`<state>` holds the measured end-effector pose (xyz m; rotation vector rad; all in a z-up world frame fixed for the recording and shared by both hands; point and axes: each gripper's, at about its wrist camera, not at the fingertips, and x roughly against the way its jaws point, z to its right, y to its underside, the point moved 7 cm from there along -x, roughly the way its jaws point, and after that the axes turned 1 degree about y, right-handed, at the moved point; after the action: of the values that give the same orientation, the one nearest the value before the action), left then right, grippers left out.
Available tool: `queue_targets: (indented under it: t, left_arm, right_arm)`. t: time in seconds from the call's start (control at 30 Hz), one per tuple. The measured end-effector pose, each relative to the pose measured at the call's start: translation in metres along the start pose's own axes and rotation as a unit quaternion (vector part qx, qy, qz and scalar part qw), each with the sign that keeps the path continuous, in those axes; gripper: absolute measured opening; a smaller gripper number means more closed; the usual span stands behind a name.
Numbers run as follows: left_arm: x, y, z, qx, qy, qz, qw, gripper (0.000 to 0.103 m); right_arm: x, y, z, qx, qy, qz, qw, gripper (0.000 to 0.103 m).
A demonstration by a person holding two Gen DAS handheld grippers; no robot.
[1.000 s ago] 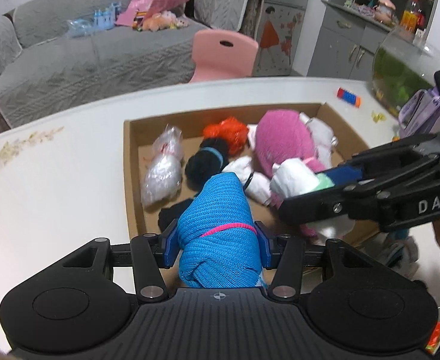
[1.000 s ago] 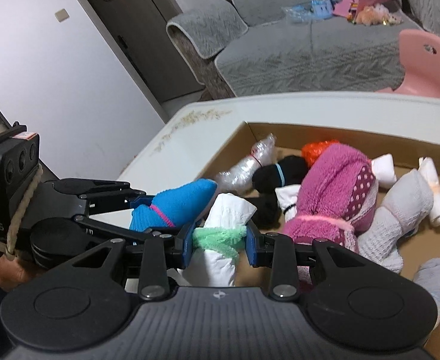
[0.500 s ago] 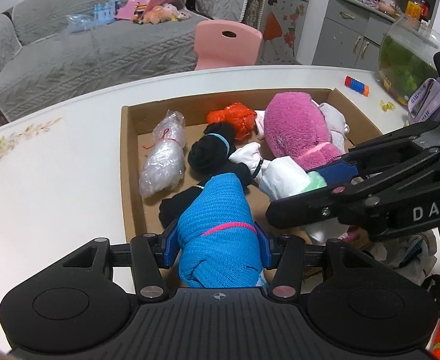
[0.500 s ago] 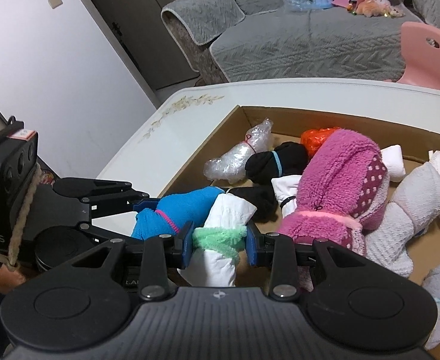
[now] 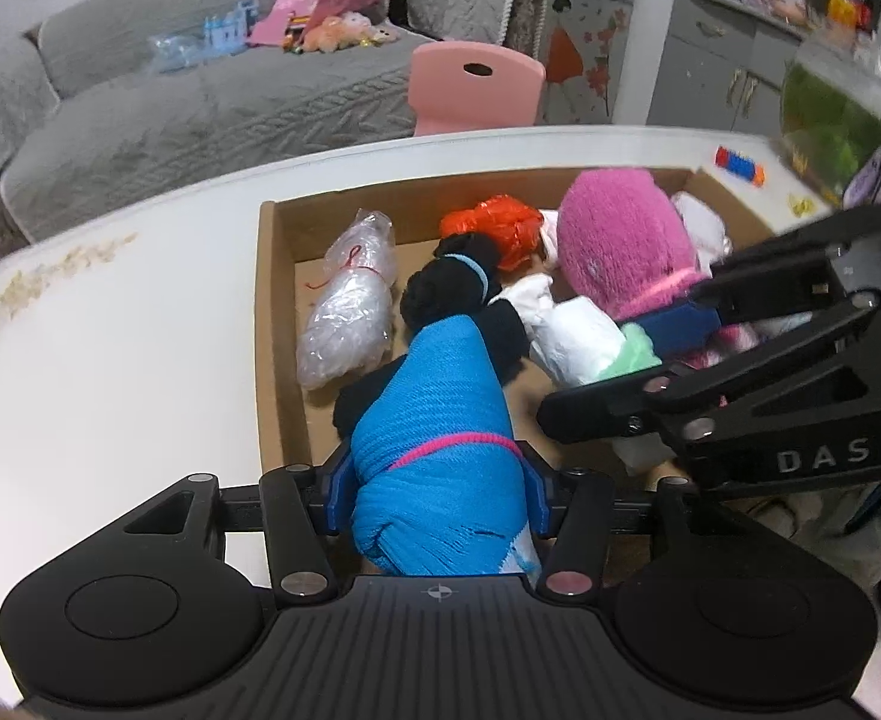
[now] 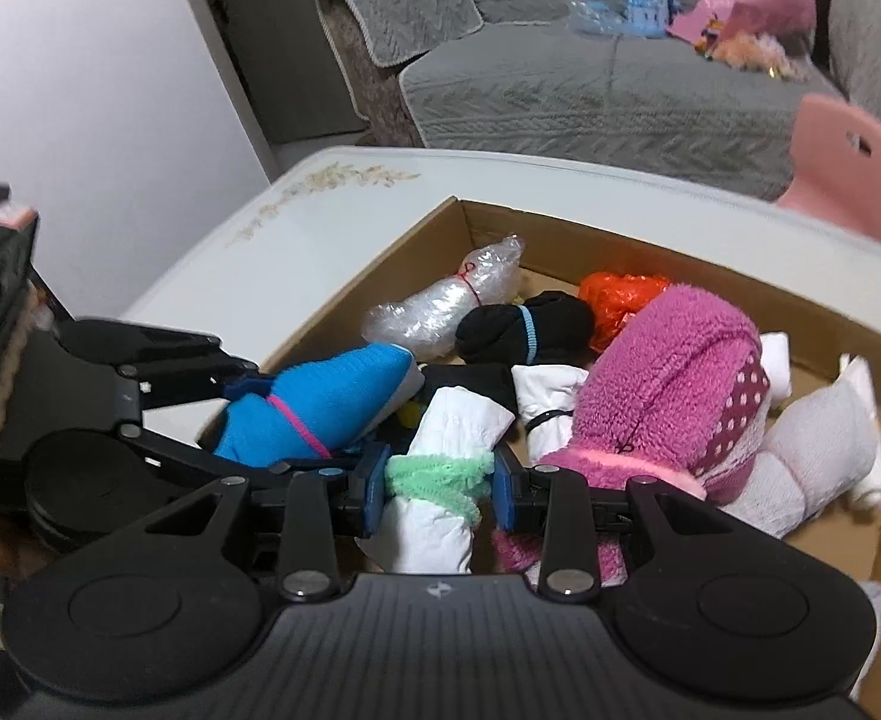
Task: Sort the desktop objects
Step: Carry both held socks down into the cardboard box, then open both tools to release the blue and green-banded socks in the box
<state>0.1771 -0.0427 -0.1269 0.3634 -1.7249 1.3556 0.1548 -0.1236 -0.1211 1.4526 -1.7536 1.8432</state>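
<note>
In the left wrist view the left tongs (image 5: 437, 483) reach forward over the near left corner of the cardboard box (image 5: 272, 312), which sits on the white table (image 5: 110, 348), and they are clamped on the blue sock roll (image 5: 434, 450) just below its pink band. The roll's long axis runs along the fingers, its narrower end pointing away toward the box's far wall and its knotted, thicker end toward the camera. The right tongs (image 5: 632, 348) enter from the right side, level and angled across the box, closed on the white sock roll (image 5: 578, 339) at its green band. Beyond lie a clear plastic bundle (image 5: 350, 324) by the left wall, a black sock roll (image 5: 452, 294), an orange bundle (image 5: 500, 228) and a pink fuzzy bundle (image 5: 614, 246). In the right wrist view the right tongs (image 6: 437, 489) grip the white sock roll (image 6: 446, 468) across the green band, the roll standing nearly upright, its long axis tilted slightly away, over the box's near edge. The left tongs (image 6: 248, 387) come in from the left over the box's left wall (image 6: 344, 312), holding the blue sock roll (image 6: 320, 402), which lies close to level with its tip pointing right toward the box's middle.
</note>
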Motion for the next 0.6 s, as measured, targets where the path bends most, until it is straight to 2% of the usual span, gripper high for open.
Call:
queue_targets:
  t: [0.17, 0.37, 0.53, 0.57, 0.6]
  left_arm:
    - [-0.006, 0.007, 0.012, -0.038, -0.029, -0.004, 0.9988, 0.059]
    - [-0.011, 0.006, 0.016, -0.025, -0.028, -0.008, 0.9993, 0.061]
    - [0.0, 0.004, 0.013, -0.023, -0.035, 0.003, 0.9991, 0.079]
    - [0.005, 0.003, 0.013, -0.025, -0.039, 0.009, 0.9989, 0.088]
    - [0.012, 0.001, 0.014, -0.027, -0.044, 0.018, 0.9985, 0.092]
  right_arm:
    - [-0.005, 0.007, -0.007, 0.059, 0.044, -0.007, 0.997, 0.031]
    - [-0.002, 0.011, 0.001, 0.064, 0.063, -0.007, 0.996, 0.031]
    - [0.005, 0.007, -0.001, 0.055, 0.056, 0.008, 0.997, 0.036]
    - [0.007, 0.006, -0.002, 0.055, 0.054, 0.013, 0.997, 0.038]
    - [0.01, 0.004, -0.003, 0.054, 0.052, 0.017, 0.997, 0.039]
